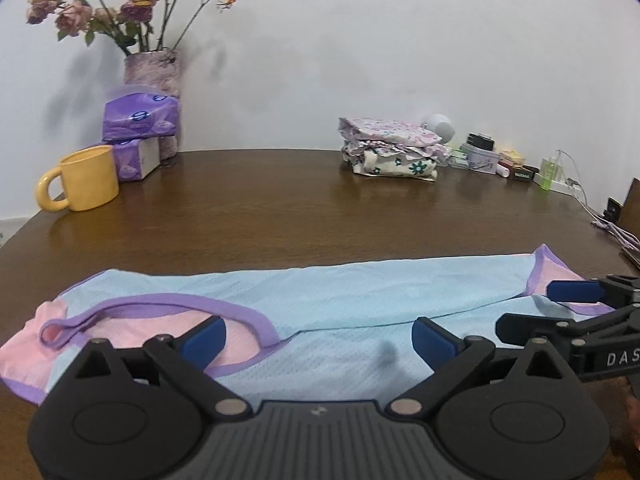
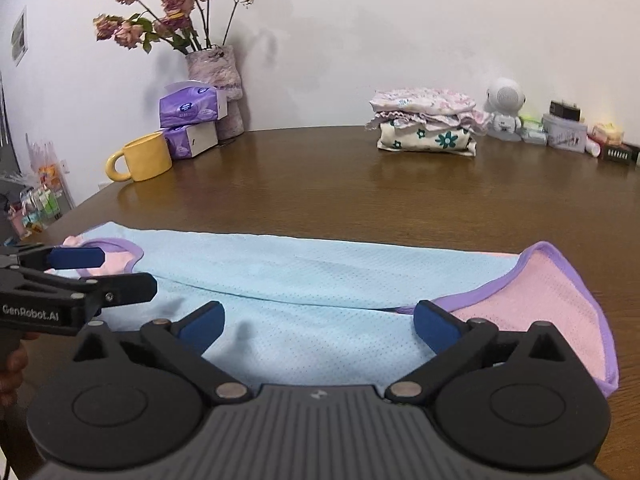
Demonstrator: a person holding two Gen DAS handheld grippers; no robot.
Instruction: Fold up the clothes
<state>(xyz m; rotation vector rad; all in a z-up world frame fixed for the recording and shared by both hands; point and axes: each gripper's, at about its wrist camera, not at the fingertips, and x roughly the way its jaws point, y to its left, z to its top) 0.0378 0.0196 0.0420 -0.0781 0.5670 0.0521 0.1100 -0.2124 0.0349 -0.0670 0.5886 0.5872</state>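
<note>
A light blue mesh garment (image 1: pixel 340 300) with pink panels and purple trim lies folded lengthwise along the near side of the brown table (image 1: pixel 260 208); it also fills the right wrist view (image 2: pixel 320 280). My left gripper (image 1: pixel 318 338) hovers over its left half, open, with nothing between the blue pads. My right gripper (image 2: pixel 318 326) hovers over its right half, open and empty too. Each gripper shows in the other's view: the right gripper (image 1: pixel 560 300) at the right edge, the left gripper (image 2: pixel 100 272) at the left edge.
A stack of folded floral clothes (image 1: pixel 394 148) sits at the back of the table. At the back left stand a yellow mug (image 1: pixel 86 178), purple tissue packs (image 1: pixel 138 118) and a vase of dried roses (image 1: pixel 150 68). Small boxes, bottles (image 1: pixel 550 172) and cables crowd the back right.
</note>
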